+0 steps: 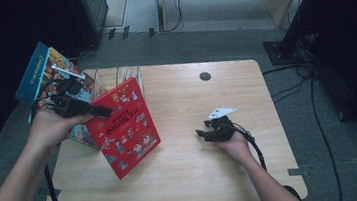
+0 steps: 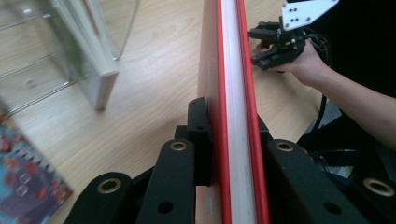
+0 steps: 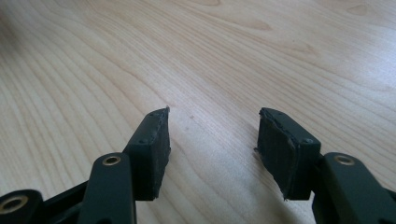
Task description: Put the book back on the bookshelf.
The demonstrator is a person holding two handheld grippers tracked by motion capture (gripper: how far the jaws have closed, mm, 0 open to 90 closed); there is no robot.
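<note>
Your left gripper (image 1: 98,110) is clamped on the upper corner of a red picture book (image 1: 128,127), holding it tilted over the left side of the wooden table (image 1: 208,167), its lower corner down near the tabletop. In the left gripper view the jaws pinch both red covers with the white page block between them, so the book (image 2: 232,93) is held closed. Your right gripper (image 1: 205,134) rests low over the bare wood right of centre, well apart from the book, its jaws spread and holding nothing. Behind the red book stands a clear wire rack (image 1: 123,76), and beside your left hand a second, blue-edged book (image 1: 45,74) leans at the table's left edge. The red book looks like a thin hardback: stiff, fairly light, with glossy covers that could slip under a corner grip, and hanging from one corner it will likely want to swing. Judging from this, a hold nearer the middle of the spine or long edge should steady it, and your free right gripper could support the low corner.
</note>
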